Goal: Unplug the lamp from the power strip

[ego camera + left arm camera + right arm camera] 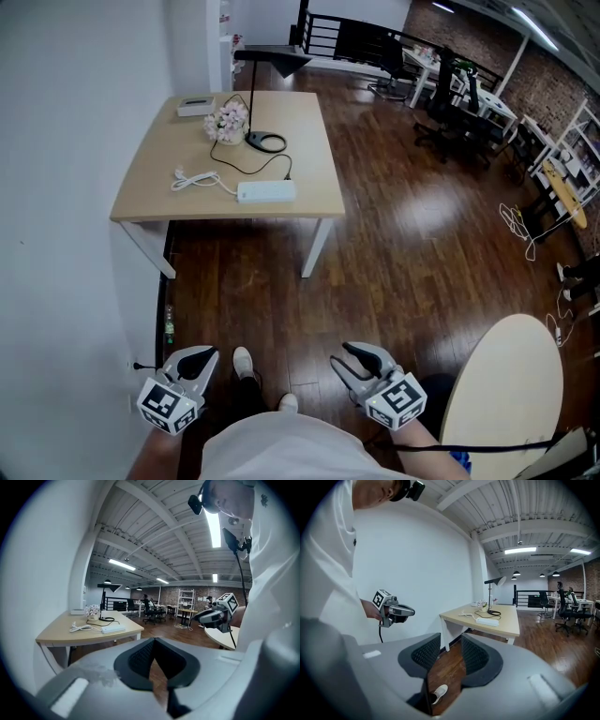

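Note:
A black desk lamp (265, 141) stands on the wooden table (309, 141) far ahead of me. Its black cord loops forward to a plug (288, 175) seated in the white power strip (265, 191). Both grippers hang low near my body, well short of the table. The left gripper (195, 358) has its jaw tips together and holds nothing. The right gripper (349, 361) stands open and empty. The strip (114, 629) shows far off in the left gripper view, and both strip (487, 621) and lamp (491, 597) appear distant in the right gripper view.
A coiled white cable (195, 179), a pot of pale flowers (228, 122) and a white box (196, 107) share the table. A white wall runs along the left. A round light table (506, 375) is at my right. Office chairs (441, 122) stand beyond on the dark wood floor.

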Available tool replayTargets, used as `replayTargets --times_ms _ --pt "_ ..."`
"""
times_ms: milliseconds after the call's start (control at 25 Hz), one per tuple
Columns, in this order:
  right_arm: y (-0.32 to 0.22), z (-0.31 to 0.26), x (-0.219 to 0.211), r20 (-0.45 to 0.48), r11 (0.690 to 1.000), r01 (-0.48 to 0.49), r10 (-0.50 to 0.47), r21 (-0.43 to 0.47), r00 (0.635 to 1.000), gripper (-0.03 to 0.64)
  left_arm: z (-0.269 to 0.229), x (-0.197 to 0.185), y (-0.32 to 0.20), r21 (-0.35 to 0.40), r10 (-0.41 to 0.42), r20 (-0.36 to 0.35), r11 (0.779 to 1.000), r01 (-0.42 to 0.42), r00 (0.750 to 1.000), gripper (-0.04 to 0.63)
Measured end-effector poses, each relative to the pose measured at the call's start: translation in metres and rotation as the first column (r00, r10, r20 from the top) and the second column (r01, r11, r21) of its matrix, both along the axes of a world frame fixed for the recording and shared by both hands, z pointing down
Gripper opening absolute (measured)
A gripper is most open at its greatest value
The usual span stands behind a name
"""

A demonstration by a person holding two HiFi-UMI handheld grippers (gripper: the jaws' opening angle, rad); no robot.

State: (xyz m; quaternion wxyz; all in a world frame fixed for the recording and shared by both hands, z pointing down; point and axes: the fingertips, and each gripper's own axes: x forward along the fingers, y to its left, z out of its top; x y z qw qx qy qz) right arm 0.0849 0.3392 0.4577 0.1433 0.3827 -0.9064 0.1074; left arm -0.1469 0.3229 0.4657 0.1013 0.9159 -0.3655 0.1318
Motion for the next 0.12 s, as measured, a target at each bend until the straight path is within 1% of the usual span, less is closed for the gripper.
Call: replayTargets --times_ms 120 --pt "-0.0045 0.0036 -0.0031 -0.007 1.000 -0.004 0.004 -0.010 1.000 0.141 0.0036 -0.0022 -0.0073 -0.006 0.007 0.000 1.000 -0.007 1.000 0.005"
